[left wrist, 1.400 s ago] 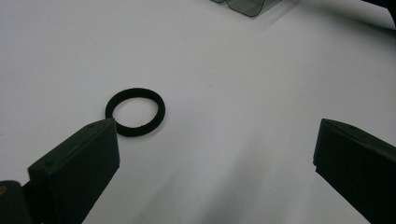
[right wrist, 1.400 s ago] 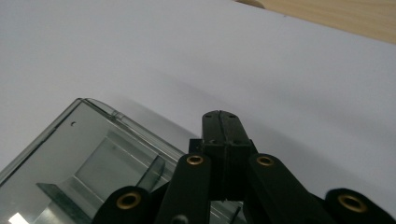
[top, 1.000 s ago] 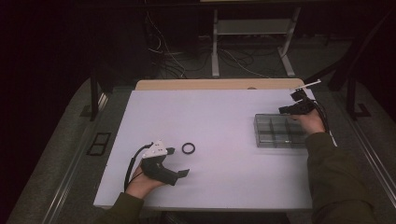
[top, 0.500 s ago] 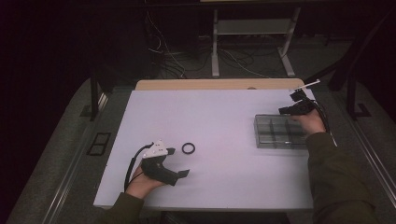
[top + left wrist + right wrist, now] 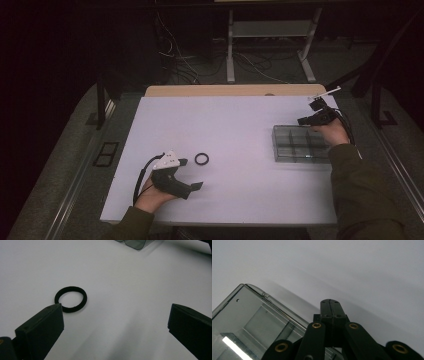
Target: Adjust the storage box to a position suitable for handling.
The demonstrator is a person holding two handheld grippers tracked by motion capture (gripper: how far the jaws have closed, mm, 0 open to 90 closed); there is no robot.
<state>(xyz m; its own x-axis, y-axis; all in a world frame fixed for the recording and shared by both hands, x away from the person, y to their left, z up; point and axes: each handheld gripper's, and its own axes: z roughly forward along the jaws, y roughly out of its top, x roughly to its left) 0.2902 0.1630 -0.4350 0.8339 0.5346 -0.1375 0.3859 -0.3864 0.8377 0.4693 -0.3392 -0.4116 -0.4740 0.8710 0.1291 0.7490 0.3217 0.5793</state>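
From the high view, the white bench [image 5: 240,135] carries one black ring [image 5: 201,159] and one clear compartment box [image 5: 300,144], well apart from each other. The ring lies flat near the front left part of the bench, just beside the left claw [image 5: 192,174]. The person's left hand [image 5: 152,192] comes in from the bottom edge and holds that claw low over the bench, pointing rightward, its two jaws standing apart with nothing between them. The right hand [image 5: 332,132] rests at the far right corner of the box, its right claw [image 5: 301,121] pointing left across the box's back edge.

In the left gripper view, the one ring [image 5: 71,299] lies flat on the bench, its hole facing up, so it has no long axis to speak of. It sits just ahead of the left jaw's tip, outside the gap between the jaws. One corner of the box [image 5: 135,243] shows at the top edge.

In the right gripper view, the right claw [image 5: 330,305] is pressed together, gripping nothing, and hangs above the box [image 5: 249,320] at its rounded edge.
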